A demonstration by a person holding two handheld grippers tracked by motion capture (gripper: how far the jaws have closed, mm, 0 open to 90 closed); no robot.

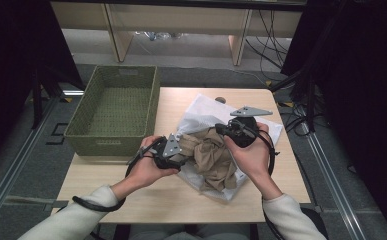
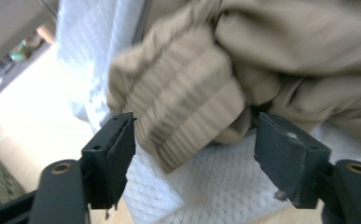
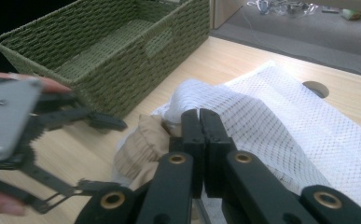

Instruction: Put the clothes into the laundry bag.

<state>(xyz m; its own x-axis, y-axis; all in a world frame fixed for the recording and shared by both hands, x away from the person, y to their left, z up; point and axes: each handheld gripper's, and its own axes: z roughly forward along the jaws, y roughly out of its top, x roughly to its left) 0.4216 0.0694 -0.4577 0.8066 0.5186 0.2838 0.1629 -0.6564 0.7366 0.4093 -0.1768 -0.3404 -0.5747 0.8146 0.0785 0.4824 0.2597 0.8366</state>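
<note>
A: What is the left gripper [image 2: 194, 140] doing?

B: It is standing with jaws wide apart, a ribbed cuff of the tan garment [image 2: 262, 60] lying between the pads without being pinched.

A: And the right gripper [image 3: 200, 122]?

B: Its jaws are pressing flat together, apparently on the edge of the white mesh bag [image 3: 281, 126].

A: Where is the garment lying?

B: At the table's [image 1: 131, 192] centre, on the bag, between both grippers. A green basket [image 1: 112, 142] is sitting at ten o'clock from it.
</note>
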